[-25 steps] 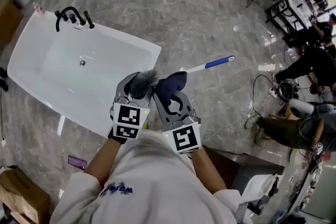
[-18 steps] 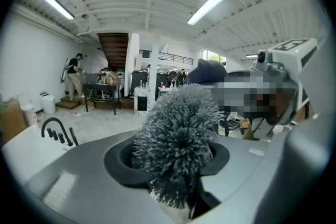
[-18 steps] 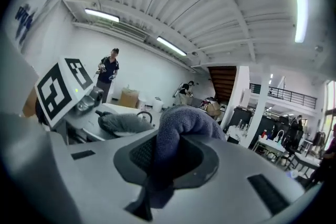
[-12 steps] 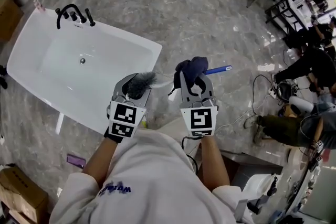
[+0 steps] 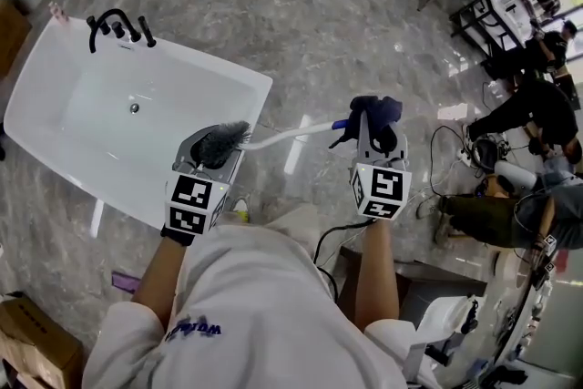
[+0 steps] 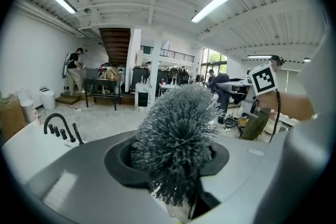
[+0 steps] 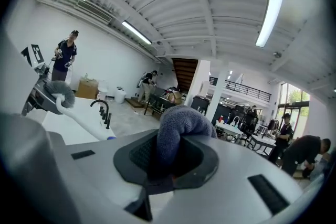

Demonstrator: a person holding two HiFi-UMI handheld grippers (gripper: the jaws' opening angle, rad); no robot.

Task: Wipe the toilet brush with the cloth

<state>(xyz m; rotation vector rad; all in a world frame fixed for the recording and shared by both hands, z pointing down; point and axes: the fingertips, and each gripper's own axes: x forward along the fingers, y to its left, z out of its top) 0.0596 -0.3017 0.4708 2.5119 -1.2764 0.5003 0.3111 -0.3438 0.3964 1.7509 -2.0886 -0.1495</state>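
In the head view my left gripper [image 5: 217,148] is shut on the toilet brush's dark bristle head [image 5: 221,141]. The white handle [image 5: 287,136] runs right from it to my right gripper [image 5: 372,128], which is shut on a dark blue cloth [image 5: 374,110] wrapped over the handle's far end. The left gripper view is filled by the grey bristles [image 6: 176,136] between the jaws of that gripper [image 6: 173,162]. In the right gripper view the cloth [image 7: 181,126] bulges from the gripper [image 7: 168,157], with the brush head [image 7: 58,91] and handle [image 7: 84,119] at the left.
A white bathtub [image 5: 36,146] with a black faucet [image 5: 114,25] lies left of my hands on a grey marble floor. People sit among cables and benches at the right [image 5: 524,118]. A cardboard box [image 5: 27,337] stands at the lower left.
My right gripper has slid the cloth rightward along the handle, from beside the brush head out to the far end. The left gripper has shifted slightly left with the brush head.
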